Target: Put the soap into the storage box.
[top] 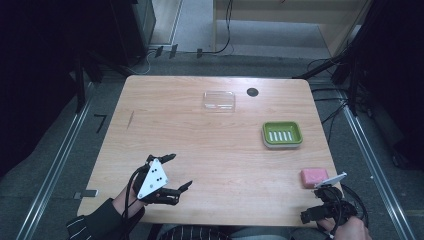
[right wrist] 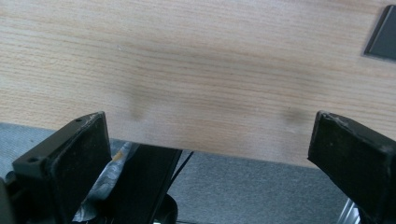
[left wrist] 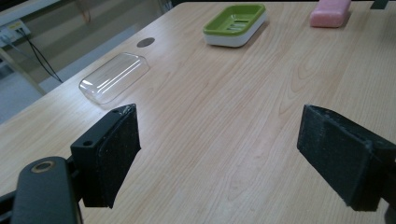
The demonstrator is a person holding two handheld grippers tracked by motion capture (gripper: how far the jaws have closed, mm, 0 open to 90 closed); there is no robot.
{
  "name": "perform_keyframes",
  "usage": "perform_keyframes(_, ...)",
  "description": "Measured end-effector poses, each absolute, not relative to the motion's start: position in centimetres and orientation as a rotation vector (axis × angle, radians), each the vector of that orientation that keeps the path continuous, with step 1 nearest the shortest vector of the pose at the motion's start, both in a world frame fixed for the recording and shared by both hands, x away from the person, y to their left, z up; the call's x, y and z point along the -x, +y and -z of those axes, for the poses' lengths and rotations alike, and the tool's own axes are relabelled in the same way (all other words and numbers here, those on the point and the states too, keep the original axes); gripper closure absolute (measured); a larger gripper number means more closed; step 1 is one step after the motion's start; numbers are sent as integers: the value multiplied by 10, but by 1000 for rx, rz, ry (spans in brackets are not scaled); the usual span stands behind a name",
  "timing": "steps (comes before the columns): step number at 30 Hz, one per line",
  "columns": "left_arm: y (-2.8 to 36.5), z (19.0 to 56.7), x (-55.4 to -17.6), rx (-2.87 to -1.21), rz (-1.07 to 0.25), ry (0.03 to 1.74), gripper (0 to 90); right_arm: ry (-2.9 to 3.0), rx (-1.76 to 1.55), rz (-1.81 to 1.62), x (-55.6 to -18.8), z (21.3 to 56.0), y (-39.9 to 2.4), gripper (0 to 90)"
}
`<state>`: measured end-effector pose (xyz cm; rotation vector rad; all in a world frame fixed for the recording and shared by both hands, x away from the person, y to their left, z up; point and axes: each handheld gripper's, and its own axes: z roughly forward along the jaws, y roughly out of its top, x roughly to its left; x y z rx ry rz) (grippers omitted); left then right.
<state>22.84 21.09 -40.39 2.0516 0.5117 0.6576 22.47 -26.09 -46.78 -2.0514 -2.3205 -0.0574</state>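
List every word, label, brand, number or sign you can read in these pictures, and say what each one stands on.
There is no readable text.
The pink soap, green soap dish and clear lid carry no print that can be made out.
The grey plate on the left gripper bears only black dots, no letters.
A wall socket beside the table may carry a label, too blurred to read.

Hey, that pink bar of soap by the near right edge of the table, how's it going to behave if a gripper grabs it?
The pink soap bar looks like a solid rounded block lying flat, so it probably stays stiff and won't roll. Its smooth rounded sides may slip between gripper pads. It sits near the table edge, so a push could slide it off.
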Motion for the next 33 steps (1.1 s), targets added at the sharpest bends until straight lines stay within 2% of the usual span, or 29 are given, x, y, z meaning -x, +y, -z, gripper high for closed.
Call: perform_keyframes(33, 210, 404, -227, -2060, -653, 513, 140, -2473, 2010, 56, -241, 463, -248, 0)
